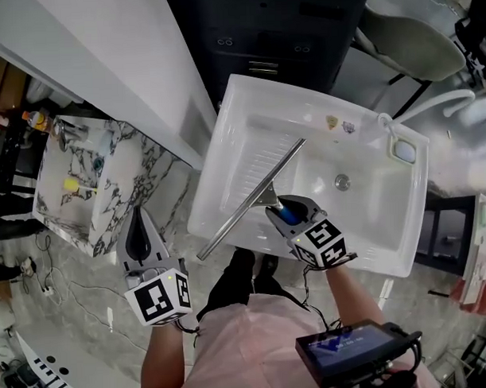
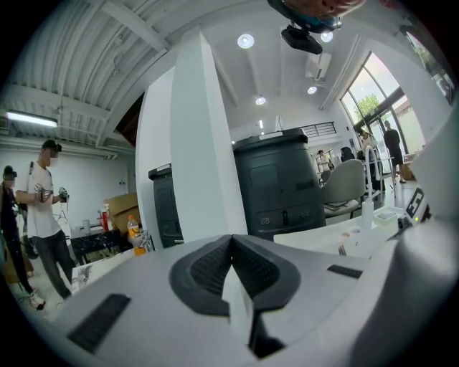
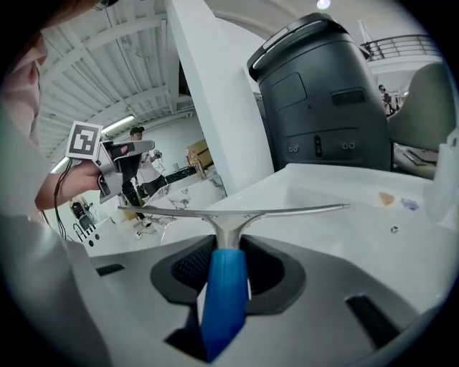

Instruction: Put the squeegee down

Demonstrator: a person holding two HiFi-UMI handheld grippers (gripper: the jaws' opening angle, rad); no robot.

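The right gripper (image 1: pixel 285 212) pinches the blue handle of the squeegee (image 1: pixel 255 195), pads pressed on either side, and holds it over the near left part of the white sink (image 1: pixel 224 110). The metal blade runs slantwise from past the sink's near edge toward the middle of the basin, left of the drain (image 1: pixel 342 180). Whether it touches the sink I cannot tell. The left gripper (image 1: pixel 139 221), jaws pressed together on nothing, hangs beyond the sink's left edge. The step in hand looks like the lowering. Next, the blade should rest flat in the sink before the jaws spread
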